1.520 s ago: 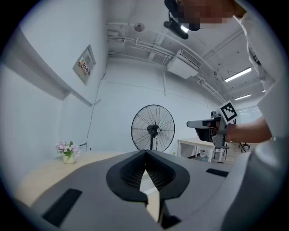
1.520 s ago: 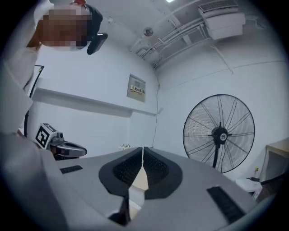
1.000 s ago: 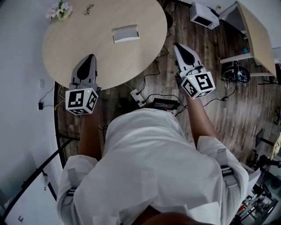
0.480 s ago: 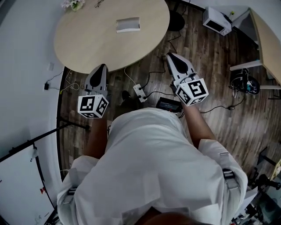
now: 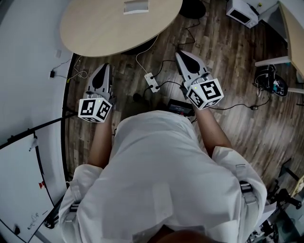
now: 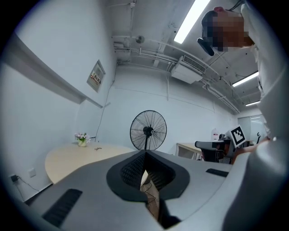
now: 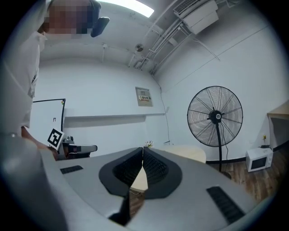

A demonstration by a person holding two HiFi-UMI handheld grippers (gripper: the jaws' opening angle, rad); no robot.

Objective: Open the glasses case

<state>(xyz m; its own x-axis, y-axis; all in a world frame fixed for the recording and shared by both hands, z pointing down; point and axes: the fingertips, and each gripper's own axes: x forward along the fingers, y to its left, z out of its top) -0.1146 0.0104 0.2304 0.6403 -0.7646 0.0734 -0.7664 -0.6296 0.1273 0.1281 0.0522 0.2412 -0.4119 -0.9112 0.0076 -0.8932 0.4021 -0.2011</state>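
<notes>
The grey glasses case (image 5: 135,6) lies closed on the round wooden table (image 5: 104,28), cut by the top edge of the head view. My left gripper (image 5: 105,67) hovers over the floor just short of the table's near edge, jaws shut with nothing in them. My right gripper (image 5: 179,53) is also shut and empty, over the floor to the right of the table. In the left gripper view the shut jaws (image 6: 145,153) point past the table (image 6: 81,158). The right gripper view shows its shut jaws (image 7: 142,149) with the table (image 7: 189,153) behind; the case is not visible in either.
A power strip (image 5: 151,82) and cables lie on the wooden floor between the grippers, with a black box (image 5: 179,107) near the person. A microwave (image 5: 242,12) sits on the floor at top right. A standing fan (image 6: 148,131) and a small flower vase (image 6: 81,138) are beyond the table.
The person has backed away from the table: table and case slid to the top of the head view. Both grippers, earlier at the table's edge, now hang over the floor. Both stay shut.
</notes>
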